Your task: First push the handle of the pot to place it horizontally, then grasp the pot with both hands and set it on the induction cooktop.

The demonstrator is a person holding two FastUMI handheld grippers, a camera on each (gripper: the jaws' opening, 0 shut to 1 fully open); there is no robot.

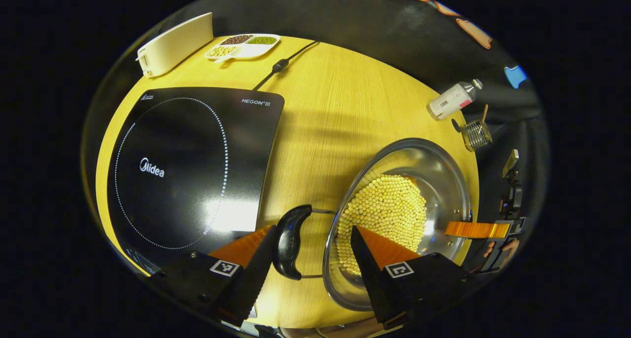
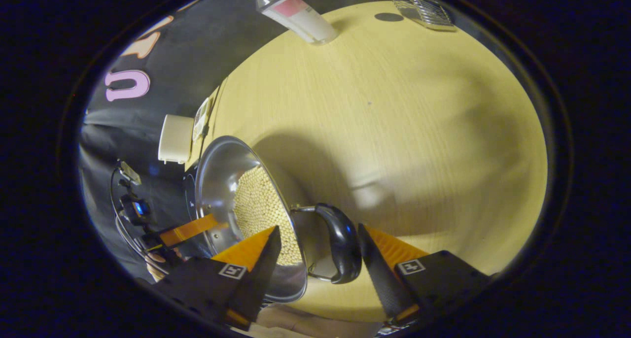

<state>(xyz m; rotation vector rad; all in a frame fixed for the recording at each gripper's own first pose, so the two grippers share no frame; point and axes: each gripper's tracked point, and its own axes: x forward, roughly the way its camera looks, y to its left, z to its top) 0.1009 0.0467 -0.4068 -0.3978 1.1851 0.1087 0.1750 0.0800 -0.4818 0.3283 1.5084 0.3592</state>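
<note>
Wood tabletop: both grippers' fingers open, straddling pot handles. Close both evenly, lift level w/ beans, onto cooktop.

left hand-held gripper: fingers spread | right hand-held gripper: fingers spread

Opposite close views, shared pot

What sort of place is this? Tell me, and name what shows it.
Likely a mock kitchen set up in a booth: a wooden table holds an induction cooktop, a steel pot of pale beans and a divided dish of grains, with black cloth behind.
</note>
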